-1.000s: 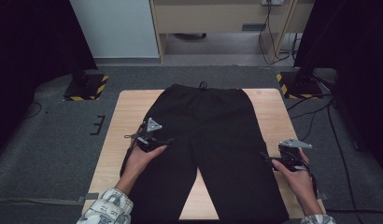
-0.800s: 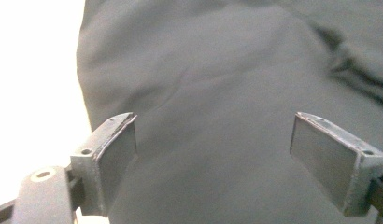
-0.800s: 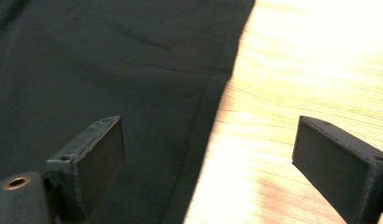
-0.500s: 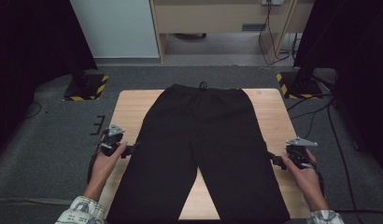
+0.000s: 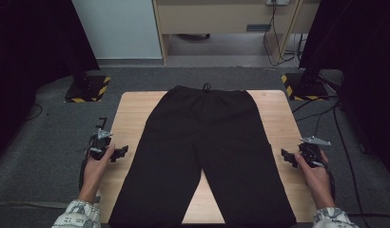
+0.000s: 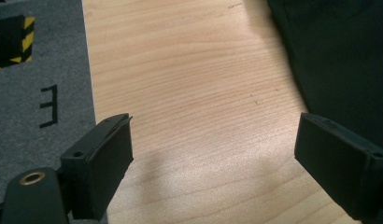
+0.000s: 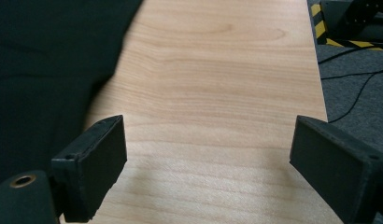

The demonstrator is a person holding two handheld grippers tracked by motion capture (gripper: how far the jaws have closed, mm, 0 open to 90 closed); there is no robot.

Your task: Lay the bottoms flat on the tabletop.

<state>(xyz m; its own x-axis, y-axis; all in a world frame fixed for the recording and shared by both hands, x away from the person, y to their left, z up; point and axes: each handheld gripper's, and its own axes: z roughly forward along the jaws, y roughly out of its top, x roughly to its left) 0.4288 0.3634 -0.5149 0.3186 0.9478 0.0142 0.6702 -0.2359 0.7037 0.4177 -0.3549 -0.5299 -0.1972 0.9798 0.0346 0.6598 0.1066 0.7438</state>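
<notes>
Bright tabletop, dark surroundings, soft focus up close

In the high view light falls from above on the pale wooden table (image 5: 131, 114), while the edges at 9 and 3 o'clock sink into black; the black trousers (image 5: 205, 142) show almost no fold detail. In both gripper views a soft shadow lies on the wood at 6 o'clock, and the grain blurs slightly toward 12 o'clock.

Black trousers (image 5: 205, 152) lie flat on the wooden worktop (image 5: 131, 118), waistband toward 12 o'clock. The left gripper (image 5: 121, 153) sits at 9 o'clock, the right gripper (image 5: 286, 156) at 3 o'clock, both clear of the cloth.
</notes>
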